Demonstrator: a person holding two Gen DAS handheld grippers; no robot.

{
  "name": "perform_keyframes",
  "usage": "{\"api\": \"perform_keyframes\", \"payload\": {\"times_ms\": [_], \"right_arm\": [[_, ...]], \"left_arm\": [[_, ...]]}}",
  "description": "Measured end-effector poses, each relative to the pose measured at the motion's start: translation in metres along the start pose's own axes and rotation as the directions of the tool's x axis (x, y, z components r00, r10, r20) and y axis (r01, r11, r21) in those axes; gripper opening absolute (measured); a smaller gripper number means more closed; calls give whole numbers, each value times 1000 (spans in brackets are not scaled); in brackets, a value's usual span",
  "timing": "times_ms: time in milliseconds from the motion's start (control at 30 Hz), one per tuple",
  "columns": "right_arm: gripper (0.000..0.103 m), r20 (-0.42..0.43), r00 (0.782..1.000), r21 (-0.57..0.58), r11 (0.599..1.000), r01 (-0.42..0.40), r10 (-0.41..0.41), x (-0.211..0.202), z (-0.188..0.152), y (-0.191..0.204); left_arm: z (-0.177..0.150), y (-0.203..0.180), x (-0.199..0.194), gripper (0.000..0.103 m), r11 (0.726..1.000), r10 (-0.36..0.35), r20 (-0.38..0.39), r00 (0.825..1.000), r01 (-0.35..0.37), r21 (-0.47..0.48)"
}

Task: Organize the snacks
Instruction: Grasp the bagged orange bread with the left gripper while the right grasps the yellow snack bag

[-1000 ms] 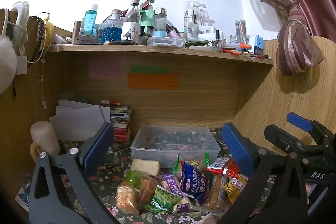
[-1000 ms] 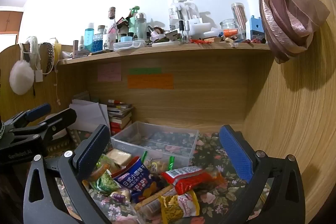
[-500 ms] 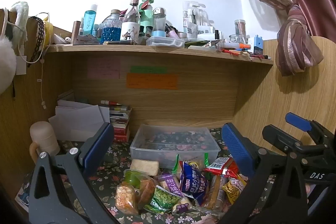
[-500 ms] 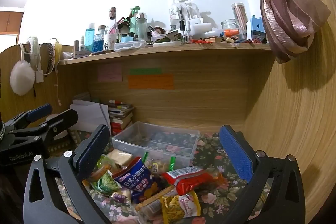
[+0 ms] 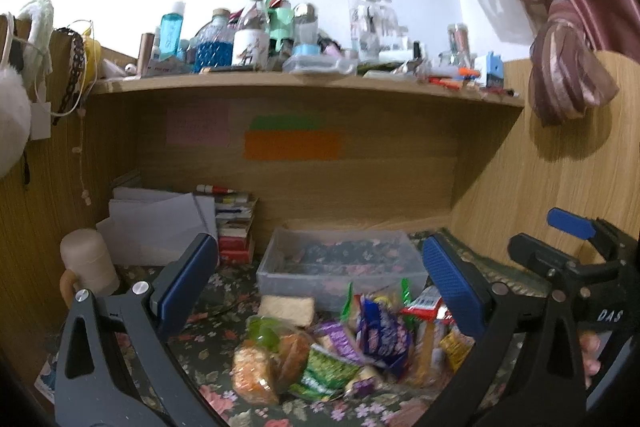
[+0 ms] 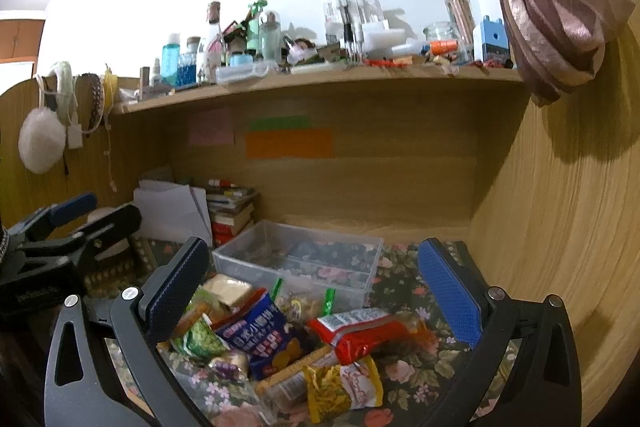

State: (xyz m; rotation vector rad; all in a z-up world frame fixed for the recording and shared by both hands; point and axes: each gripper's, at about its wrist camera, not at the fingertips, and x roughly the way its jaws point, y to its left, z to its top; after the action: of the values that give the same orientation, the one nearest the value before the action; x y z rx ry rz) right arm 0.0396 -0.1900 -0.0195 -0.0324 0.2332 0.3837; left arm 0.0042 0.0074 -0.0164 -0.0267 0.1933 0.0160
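Floral-clothed desk [image 6: 404, 291]: both grippers [image 5: 316, 279] [image 6: 312, 281], jaws apart, hover before grasping; snack packets [image 6: 280, 343] between jaws, clear plastic bin [image 6: 296, 255] beyond.

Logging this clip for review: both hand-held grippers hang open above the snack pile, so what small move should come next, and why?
Probably lower the right hand-held gripper onto the red packet and close. It lies on top of the pile, between the open jaws, and the clear bin just behind looks empty of snacks. The left hand-held gripper is open too.

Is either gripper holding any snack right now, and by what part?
Nothing is held. The left gripper and right gripper are both open above the snack pile.
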Motion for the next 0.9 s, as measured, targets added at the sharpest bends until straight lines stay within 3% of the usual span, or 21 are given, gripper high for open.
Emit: {"api": "perform_keyframes", "payload": {"times_ms": [233, 433, 700, 833, 900], "right_arm": [[103, -149, 988, -16, 1000, 24, -26, 22, -30, -14], [103, -294, 955, -26, 999, 43, -49, 40, -64, -24], [103, -428, 904, 23, 999, 30, -18, 63, -97, -31], [103, -464, 886, 37, 999, 33, -12, 73, -106, -34], [103, -478, 879, 49, 998, 33, -6, 79, -109, -36]], "left_arm": [[-31, 30, 23, 103, 999, 46, -143, 989, -48, -9], [-61, 50, 43, 103, 997, 55, -263, 963, -67, -37], [-94, 62, 69, 89, 994, 52, -386, 921, -86, -71], [-104, 63, 78, 84, 992, 58, -418, 907, -99, -76], [-107, 64, 81, 77, 992, 55, -428, 902, -100, -82]]}}
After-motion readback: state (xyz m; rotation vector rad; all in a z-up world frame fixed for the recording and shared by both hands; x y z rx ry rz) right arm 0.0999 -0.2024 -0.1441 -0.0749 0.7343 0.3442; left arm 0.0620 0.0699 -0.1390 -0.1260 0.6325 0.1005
